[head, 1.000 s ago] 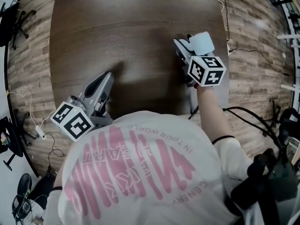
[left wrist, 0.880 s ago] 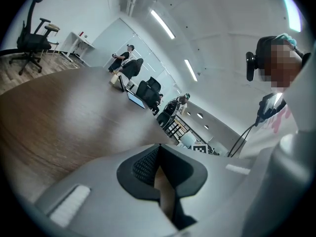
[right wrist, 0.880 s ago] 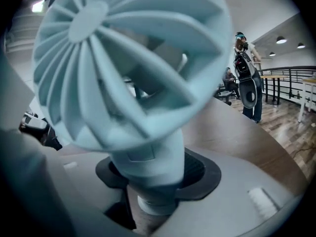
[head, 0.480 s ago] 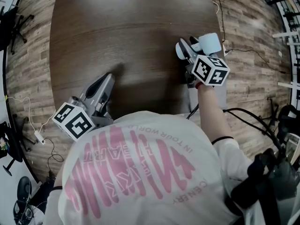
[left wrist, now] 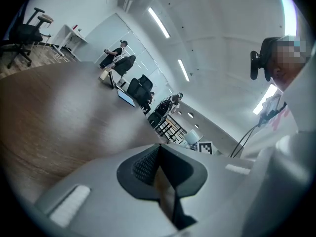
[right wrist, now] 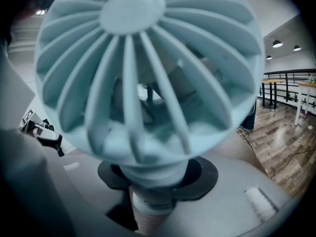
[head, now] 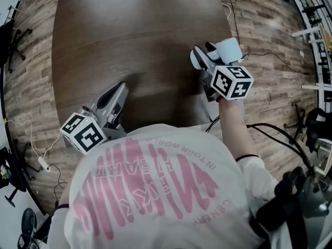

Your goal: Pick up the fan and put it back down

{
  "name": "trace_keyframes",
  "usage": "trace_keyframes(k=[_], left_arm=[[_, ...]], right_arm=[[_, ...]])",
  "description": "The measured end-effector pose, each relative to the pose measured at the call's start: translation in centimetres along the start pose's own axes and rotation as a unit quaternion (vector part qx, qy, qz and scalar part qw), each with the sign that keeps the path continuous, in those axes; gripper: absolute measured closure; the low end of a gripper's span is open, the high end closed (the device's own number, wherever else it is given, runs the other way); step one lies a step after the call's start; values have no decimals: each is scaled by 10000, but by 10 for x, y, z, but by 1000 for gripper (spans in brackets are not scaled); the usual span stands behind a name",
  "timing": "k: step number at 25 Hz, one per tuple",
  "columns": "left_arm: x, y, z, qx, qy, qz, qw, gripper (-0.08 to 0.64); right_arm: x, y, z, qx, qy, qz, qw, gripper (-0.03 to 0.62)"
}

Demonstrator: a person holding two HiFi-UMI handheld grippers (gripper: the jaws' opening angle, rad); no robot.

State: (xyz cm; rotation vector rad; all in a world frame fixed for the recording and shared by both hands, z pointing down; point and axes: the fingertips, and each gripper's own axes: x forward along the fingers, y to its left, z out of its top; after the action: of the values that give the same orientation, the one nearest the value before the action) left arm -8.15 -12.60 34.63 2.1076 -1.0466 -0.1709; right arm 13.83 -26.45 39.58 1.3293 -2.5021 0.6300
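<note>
Head view: the right gripper (head: 203, 61) holds the fan (head: 228, 49) by the table's (head: 129, 30) right edge, with the left gripper (head: 119, 90) well apart at the near left. Left gripper view: jaws together, nothing between them. Right gripper view: the jaws, having just closed, clamp the fan's stem under its grille. It is best lowered upright and slowly, with the jaws opened only once the base sits flat.

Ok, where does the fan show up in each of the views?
Head view: the fan, upper right, in the right gripper.
Left gripper view: small pale shape just right of centre, probably it.
Right gripper view: its grille fills the frame.
Shared landmark: the wood-plank floor.
</note>
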Motion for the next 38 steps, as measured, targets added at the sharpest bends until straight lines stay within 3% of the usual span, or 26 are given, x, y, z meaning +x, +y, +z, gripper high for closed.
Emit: trace_keyframes(k=[9, 16, 25, 30, 38], left_arm=[[7, -13, 8, 106, -77, -203, 9997, 544], [9, -16, 19, 255, -209, -186, 9993, 545], [11, -31, 13, 303, -217, -382, 9986, 545], [17, -37, 29, 522, -277, -440, 9973, 545], [15, -39, 23, 558, -224, -436, 9972, 545]], right_arm=[[-28, 25, 28, -167, -260, 259, 9992, 385], [-45, 48, 26, -336, -225, 534, 9978, 385], [-70, 90, 28, -215, -410, 994, 9940, 385], [-79, 107, 31, -290, -394, 1245, 9910, 385], [-86, 123, 32, -251, -431, 1437, 9884, 385]])
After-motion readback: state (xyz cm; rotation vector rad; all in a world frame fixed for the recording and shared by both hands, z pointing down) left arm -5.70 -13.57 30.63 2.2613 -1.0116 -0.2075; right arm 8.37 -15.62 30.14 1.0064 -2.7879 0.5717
